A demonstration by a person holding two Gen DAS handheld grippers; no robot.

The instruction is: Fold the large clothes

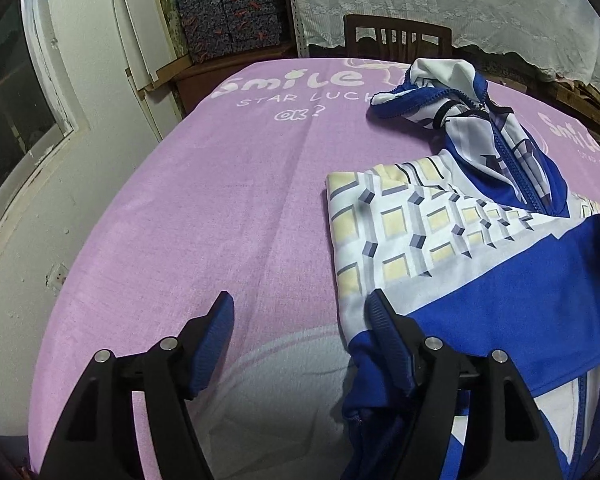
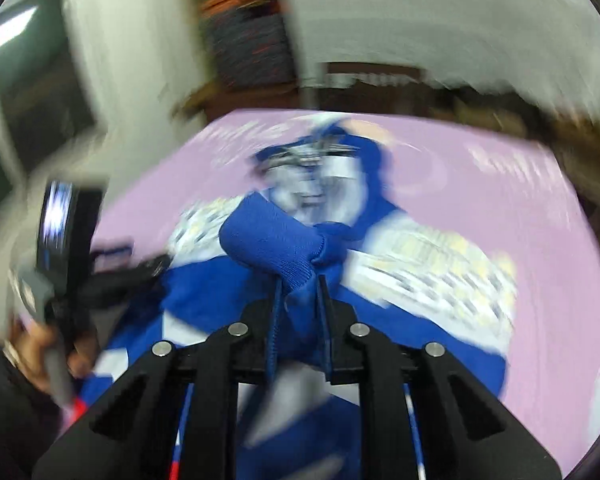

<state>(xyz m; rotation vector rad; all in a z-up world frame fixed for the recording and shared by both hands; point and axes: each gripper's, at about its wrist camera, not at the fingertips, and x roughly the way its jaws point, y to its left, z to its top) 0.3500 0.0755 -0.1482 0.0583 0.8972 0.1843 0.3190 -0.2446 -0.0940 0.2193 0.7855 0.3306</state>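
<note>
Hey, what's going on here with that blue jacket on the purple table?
A person holding a gripper in each hand is folding a blue and white zip jacket on a table under a purple blanket. The right gripper is shut on the jacket's blue knit cuff, carrying the sleeve across the body; that view is motion-blurred. The left gripper is open at the jacket's left edge, gripping nothing.

The jacket [image 1: 452, 248] lies on the blanket [image 1: 220, 200] that covers the table, toward the right of the left wrist view, its hood [image 1: 428, 80] at the far end. The left gripper [image 1: 300, 344] sits at the jacket's near left edge, one finger over the fabric, the other over the blanket. A chair [image 1: 396, 36] stands behind the table, stacked boxes [image 1: 228, 12] further left. The right gripper [image 2: 298, 300] pinches the jacket's cuff [image 2: 272, 244] above the garment
</note>
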